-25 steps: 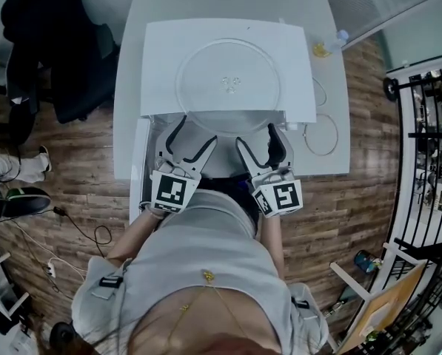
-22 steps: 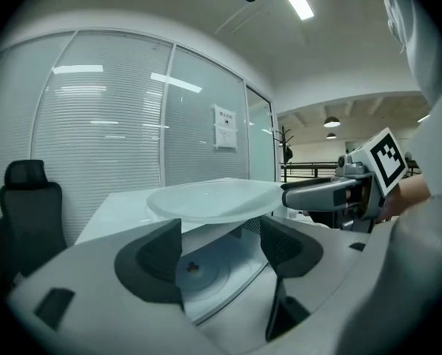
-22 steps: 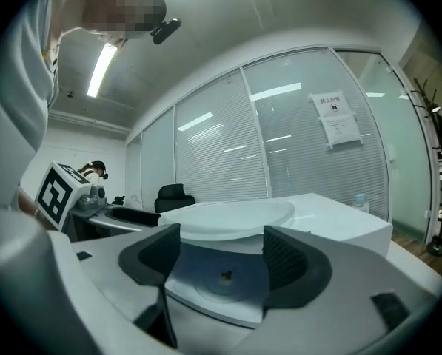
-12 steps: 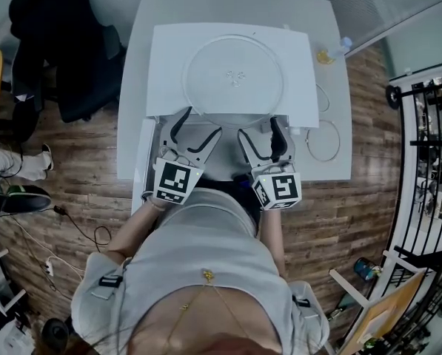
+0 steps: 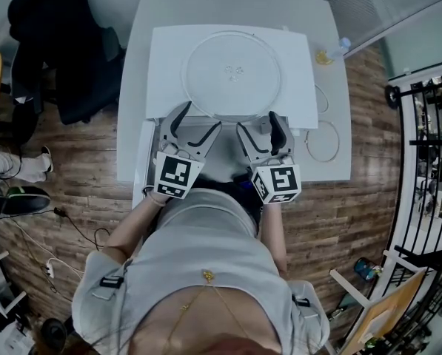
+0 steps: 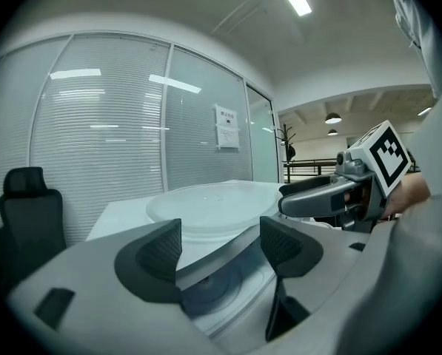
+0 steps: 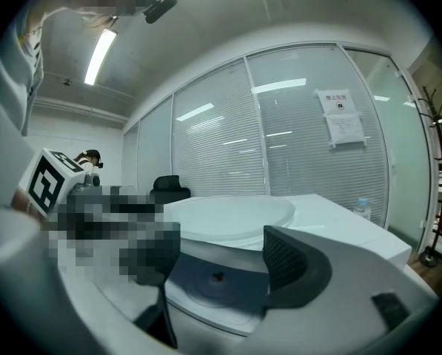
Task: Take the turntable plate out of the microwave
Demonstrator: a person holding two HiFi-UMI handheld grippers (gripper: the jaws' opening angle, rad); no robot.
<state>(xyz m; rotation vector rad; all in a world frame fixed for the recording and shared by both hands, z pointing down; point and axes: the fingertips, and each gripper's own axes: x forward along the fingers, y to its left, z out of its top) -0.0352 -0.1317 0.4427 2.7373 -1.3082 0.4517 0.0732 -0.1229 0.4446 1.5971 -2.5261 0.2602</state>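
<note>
Hardly any change over the last second: a slight lift and nudge forward of the left gripper [image 5: 199, 119] and right gripper [image 5: 258, 123], now level with the front lip of the microwave [image 5: 295, 102], and no shift at all in the turntable plate [image 5: 233, 75], lying flat on the microwave's top, clear of the cavity. Fingers spread wide on both sides, pinching nothing; beyond them only the bare cavity floor and its drive hub [image 7: 217, 276]. Read as the removal all but finished, with nothing left to lift out. As for edges: plate rim reaching right to the top's front edge, so little margin there against a knock from below. What looks like the door [image 5: 141, 161] swung open at the left, fencing that side. Bare worktop [image 5: 228, 2] behind the microwave, and free room straight back toward the body.
</note>
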